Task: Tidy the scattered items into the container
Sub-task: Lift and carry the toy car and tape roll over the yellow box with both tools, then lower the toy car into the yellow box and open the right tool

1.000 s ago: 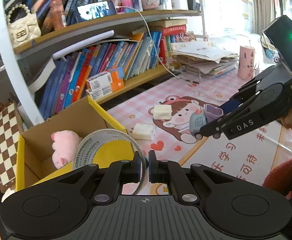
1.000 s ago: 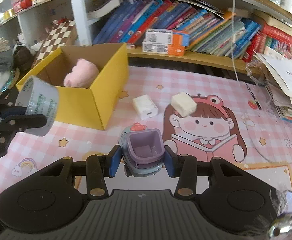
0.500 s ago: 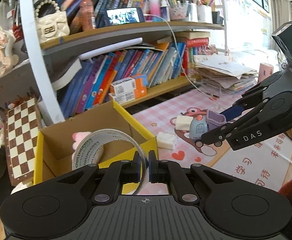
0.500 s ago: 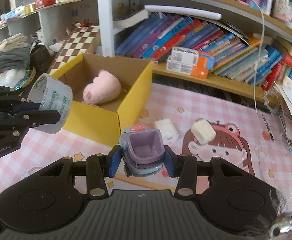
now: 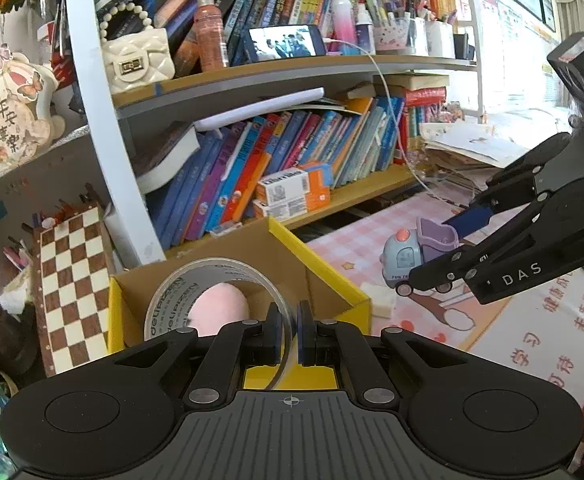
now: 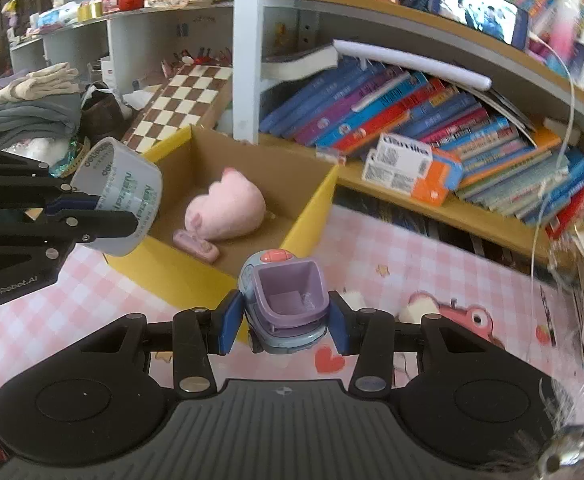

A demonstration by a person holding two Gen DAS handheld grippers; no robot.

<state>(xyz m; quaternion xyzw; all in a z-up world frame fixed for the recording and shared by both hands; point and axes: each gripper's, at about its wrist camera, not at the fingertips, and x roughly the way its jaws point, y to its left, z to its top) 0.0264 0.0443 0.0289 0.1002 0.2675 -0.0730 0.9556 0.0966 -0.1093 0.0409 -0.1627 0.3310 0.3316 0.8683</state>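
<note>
My left gripper (image 5: 289, 320) is shut on the wall of a clear tape roll (image 5: 179, 296) and holds it above the near edge of the yellow cardboard box (image 5: 324, 276). The roll also shows in the right wrist view (image 6: 119, 196), at the box's left corner. My right gripper (image 6: 287, 320) is shut on a small blue and purple toy truck (image 6: 287, 300), held just in front of the box (image 6: 312, 216); the truck also shows in the left wrist view (image 5: 416, 252). Inside the box lie a pink plush (image 6: 227, 208) and a small pink item (image 6: 195, 244).
Two white erasers (image 6: 412, 312) lie on the pink checked mat (image 6: 432, 272) right of the box; one shows in the left wrist view (image 5: 380, 300). A checkerboard (image 5: 71, 292) leans left of the box. Bookshelves (image 5: 292, 160) stand behind it. A paper pile (image 5: 472, 152) sits at right.
Both grippers have moved toward the box with their loads. The tape roll now hangs over the box's near edge and the truck is close to its front wall.
</note>
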